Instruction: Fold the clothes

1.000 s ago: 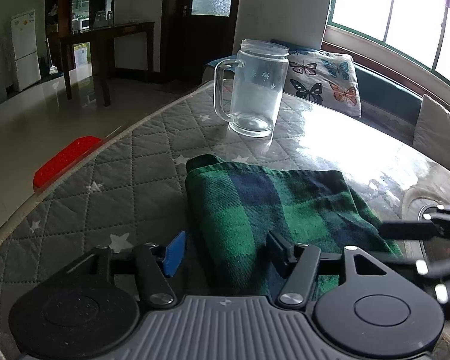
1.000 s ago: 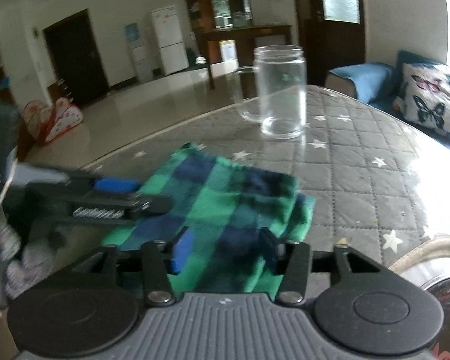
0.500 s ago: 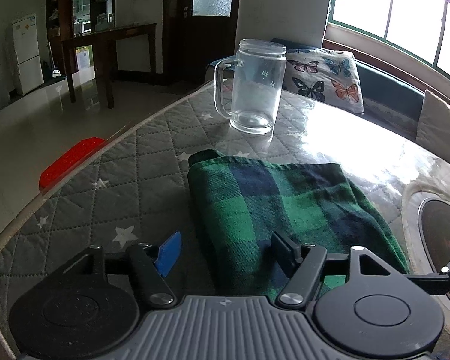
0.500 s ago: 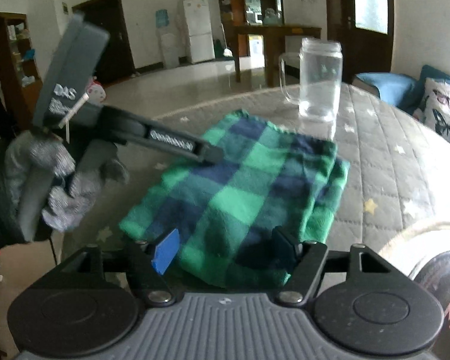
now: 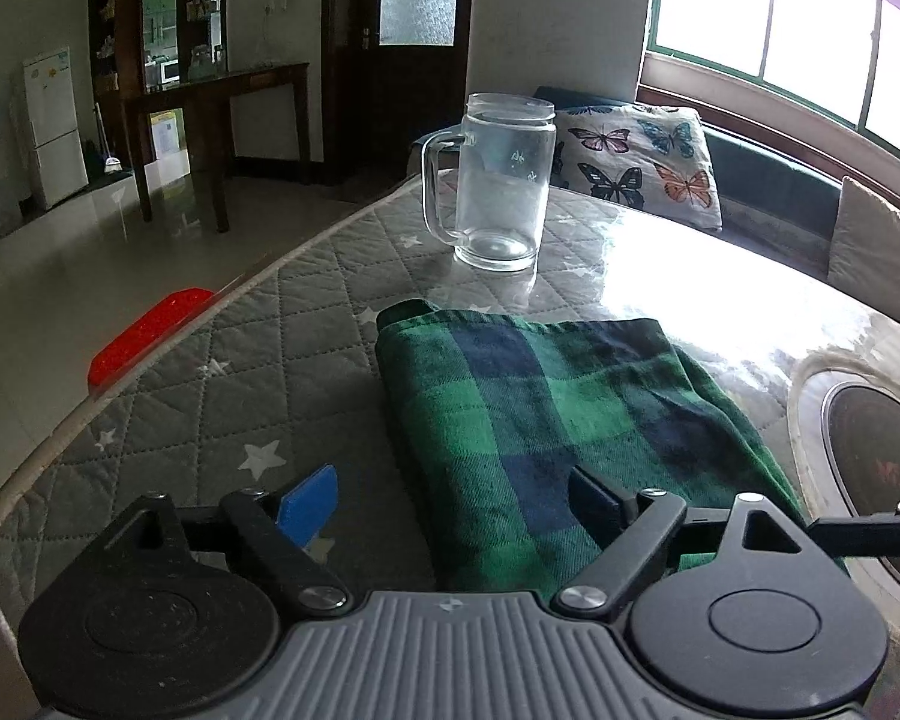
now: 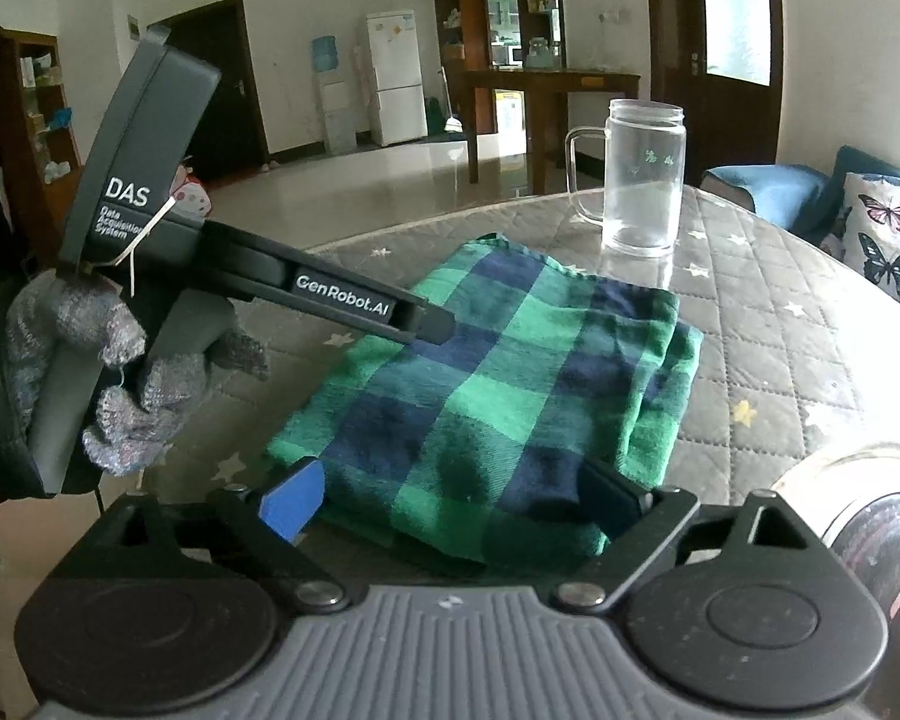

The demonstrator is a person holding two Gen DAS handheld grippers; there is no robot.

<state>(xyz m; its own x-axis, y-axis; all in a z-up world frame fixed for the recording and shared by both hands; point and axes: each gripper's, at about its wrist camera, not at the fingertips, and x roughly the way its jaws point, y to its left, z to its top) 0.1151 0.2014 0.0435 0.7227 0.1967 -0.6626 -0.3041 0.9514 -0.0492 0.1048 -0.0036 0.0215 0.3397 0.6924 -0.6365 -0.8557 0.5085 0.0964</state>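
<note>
The green and navy plaid cloth [image 5: 558,420] is seen lying folded on the quilted table cover [image 5: 222,372], at the centre of both views, in front of the glass mug [image 5: 498,180]. The left gripper [image 5: 456,504] is held with its jaws wide apart; they have just been opening, and the cloth's near left corner lies between them without being pressed. The right gripper [image 6: 450,498] is likewise spread wide after just opening, with the near edge of the cloth framed between its jaws but not clamped. In the right wrist view the left gripper is seen at the left of the frame, in a gloved hand [image 6: 114,378].

The step in hand is judged to be the release after a fold. It is done well if both grippers are drawn straight back and slightly up, so that the stacked layers are not dragged. The right-hand edge, where 2 layers sit slightly offset, could be squared afterwards. The mug should be kept clear of.
</note>
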